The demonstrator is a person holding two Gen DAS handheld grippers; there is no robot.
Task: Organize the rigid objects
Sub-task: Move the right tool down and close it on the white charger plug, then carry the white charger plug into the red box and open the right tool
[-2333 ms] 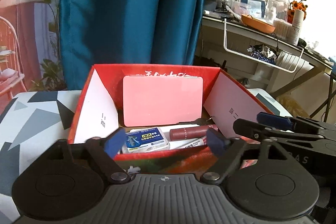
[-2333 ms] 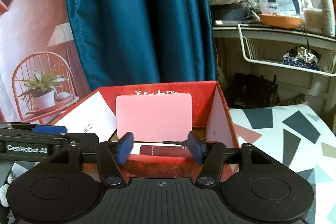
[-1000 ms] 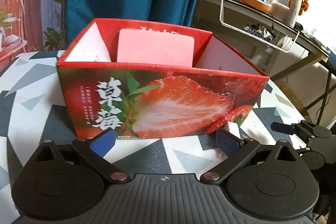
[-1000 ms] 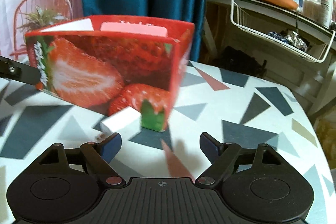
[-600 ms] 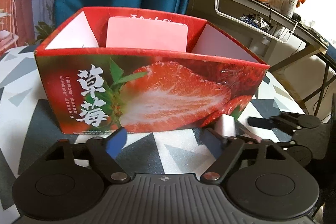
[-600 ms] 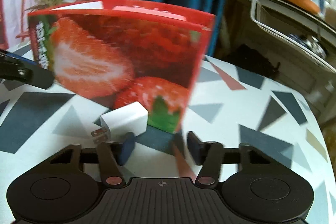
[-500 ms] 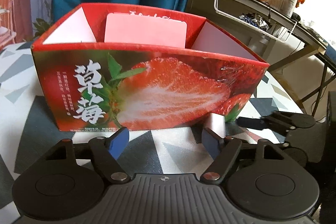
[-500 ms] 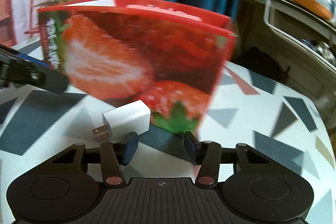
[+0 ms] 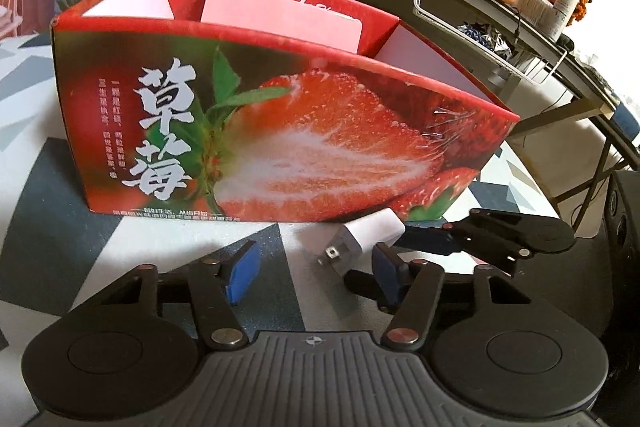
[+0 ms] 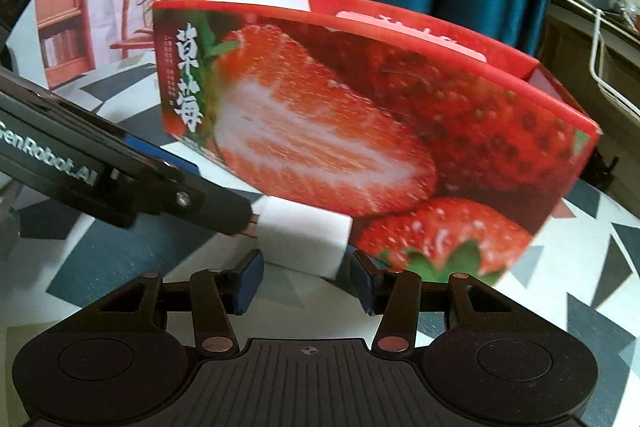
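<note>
Here both grippers' jaws, just closing, stand apart by the white charger [image 9: 370, 233] before the strawberry box [image 9: 280, 131].

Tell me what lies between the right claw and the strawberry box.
The white charger lies on the table between the right claw and the strawberry box, clearest in the right wrist view.

Box [image 9: 280, 131] front hides its contents; charger [image 10: 304, 239] blurred.

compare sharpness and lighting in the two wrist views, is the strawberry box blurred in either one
Left wrist view: strawberry box sharp, lettering crisp, window area at top right blown out. Right wrist view: the box is smeared by motion blur, and so is the white charger; fisheye bends the box edges in both.
</note>
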